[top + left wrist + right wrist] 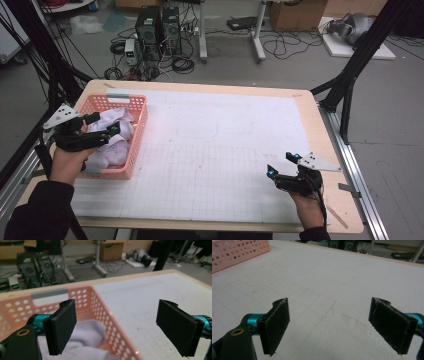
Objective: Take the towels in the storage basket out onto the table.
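Cloth [116, 142] is the thing to grab here: a soft white heap lying in the pink basket [138, 131], at about 9 o'clock on the worktop [225, 150].

Nearest the person, the right gripper [282, 164] rests low on the worktop at about 4 o'clock. Its jaws stand wide apart with nothing between them. In the right gripper view there is just the white squared mat under it, with the basket far off at the top left corner.

A bit farther up, the left gripper [105, 126] hangs over the basket, right above the cloth. Its jaws are wide apart too and hold nothing. In the left gripper view the cloth [87, 340] sits low between the jaws, inside the basket wall [105, 312].

The cloth looks light and floppy. It should bend, sag and slide when lifted, and it will not break. A raised fold near the top of the heap looks like the best place to pinch.

The heap is bunched up, so I cannot tell which way it points. It mostly runs along the basket, from 6 o'clock toward 12 o'clock.
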`<action>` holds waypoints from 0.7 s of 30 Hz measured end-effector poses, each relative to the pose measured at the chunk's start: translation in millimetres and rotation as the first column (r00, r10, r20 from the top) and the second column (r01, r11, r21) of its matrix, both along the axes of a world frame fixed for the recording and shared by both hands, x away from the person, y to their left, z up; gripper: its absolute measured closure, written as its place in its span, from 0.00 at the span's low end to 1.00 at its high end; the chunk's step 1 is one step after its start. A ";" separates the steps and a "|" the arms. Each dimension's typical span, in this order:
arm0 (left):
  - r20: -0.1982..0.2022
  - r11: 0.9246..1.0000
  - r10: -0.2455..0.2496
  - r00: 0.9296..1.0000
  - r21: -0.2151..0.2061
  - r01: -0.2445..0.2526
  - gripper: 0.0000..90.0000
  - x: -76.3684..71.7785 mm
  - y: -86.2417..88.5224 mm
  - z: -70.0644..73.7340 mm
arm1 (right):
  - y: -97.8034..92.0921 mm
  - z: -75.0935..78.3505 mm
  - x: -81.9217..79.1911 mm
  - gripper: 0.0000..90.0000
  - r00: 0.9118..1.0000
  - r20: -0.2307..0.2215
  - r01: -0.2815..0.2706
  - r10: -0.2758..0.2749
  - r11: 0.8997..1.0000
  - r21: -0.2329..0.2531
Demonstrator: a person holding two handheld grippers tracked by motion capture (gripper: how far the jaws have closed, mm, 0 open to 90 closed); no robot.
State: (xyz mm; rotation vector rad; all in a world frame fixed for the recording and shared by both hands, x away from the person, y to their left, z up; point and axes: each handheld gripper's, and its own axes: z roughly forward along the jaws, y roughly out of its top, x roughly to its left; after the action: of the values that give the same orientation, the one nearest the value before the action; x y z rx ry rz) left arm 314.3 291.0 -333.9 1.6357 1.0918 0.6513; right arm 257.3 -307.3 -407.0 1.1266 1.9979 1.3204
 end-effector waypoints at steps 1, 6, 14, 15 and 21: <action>-0.017 1.000 0.009 1.000 0.010 -0.008 0.19 2.3 2.5 -1.8 | 0.5 0.1 -0.3 0.18 1.000 -0.002 0.000 0.000 1.000 0.001; -0.124 0.995 0.065 0.990 0.085 -0.055 0.19 18.6 7.9 -9.8 | 0.6 0.0 -0.2 0.18 1.000 -0.004 0.004 -0.004 1.000 0.000; -0.287 0.972 0.176 0.942 0.204 -0.119 0.20 41.1 8.6 -32.2 | -0.7 -0.1 -0.1 0.18 1.000 -0.002 0.006 -0.006 1.000 -0.004; -0.297 0.970 0.186 0.937 0.209 -0.127 0.20 42.4 9.6 -34.8 | -1.4 -0.2 -0.1 0.18 1.000 -0.001 0.005 -0.005 1.000 -0.004; -0.372 0.968 0.200 0.907 0.221 -0.122 0.22 50.7 10.3 -41.2 | -1.0 -0.1 -0.4 0.18 1.000 -0.001 0.006 -0.006 1.000 -0.003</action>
State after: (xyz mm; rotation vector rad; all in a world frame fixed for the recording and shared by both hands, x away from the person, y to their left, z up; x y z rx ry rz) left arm 365.0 301.3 -375.1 1.9106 1.5067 0.5618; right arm 257.0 -308.3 -407.0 1.1320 1.9948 1.3138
